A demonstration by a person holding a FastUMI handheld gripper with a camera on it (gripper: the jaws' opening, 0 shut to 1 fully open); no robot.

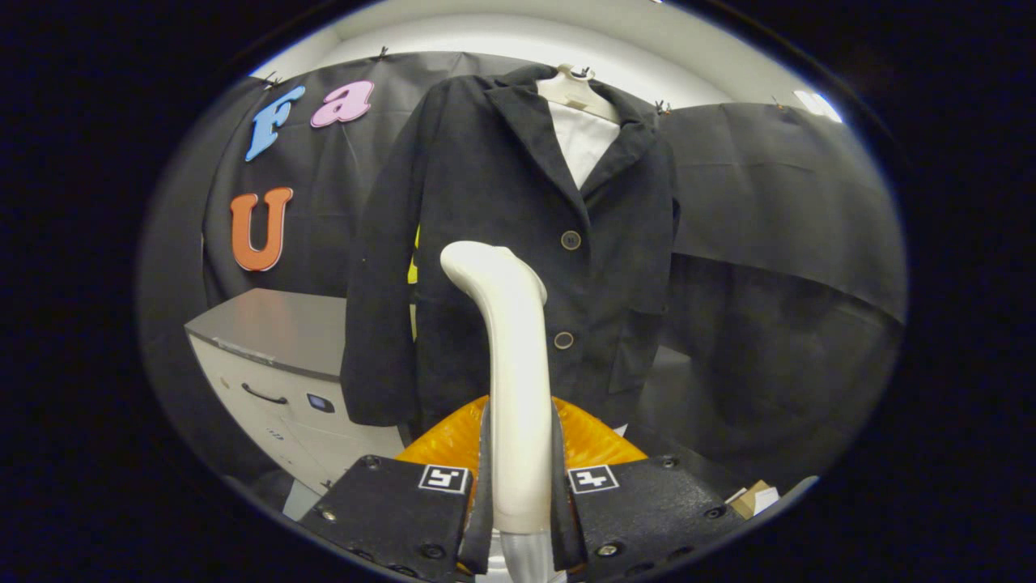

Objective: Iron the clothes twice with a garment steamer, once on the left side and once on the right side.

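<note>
The garment steamer (508, 364) stands upright between the two fingers of the hand-held gripper (520, 502), its cream-white handle rising from between them and curving at the top into a rounded head that tips toward the left. Both fingers press against the sides of the handle low down, so the hand-held gripper is closed on the steamer; each finger's black block carries a small square black-and-white marker facing the camera. Directly behind the lower part of the handle sits an orange, ribbed, translucent part (587, 441), spreading out to either side of the fingers; whether it belongs to the steamer cannot be told. Beyond the steamer's head hangs a dark jacket (502, 210) on a pale hanger (575, 91), facing the camera, its lapels open over a white panel at the neck and two round buttons running down its front; the steamer's head overlaps the jacket's front just left of the buttons, though whether it touches the fabric cannot be told. The jacket's one sleeve hangs down beside a grey cabinet (271, 340) with a drawer handle, which stands off to the left behind it. A scrap of cardboard (753, 495) lies low beside the right finger.
</note>
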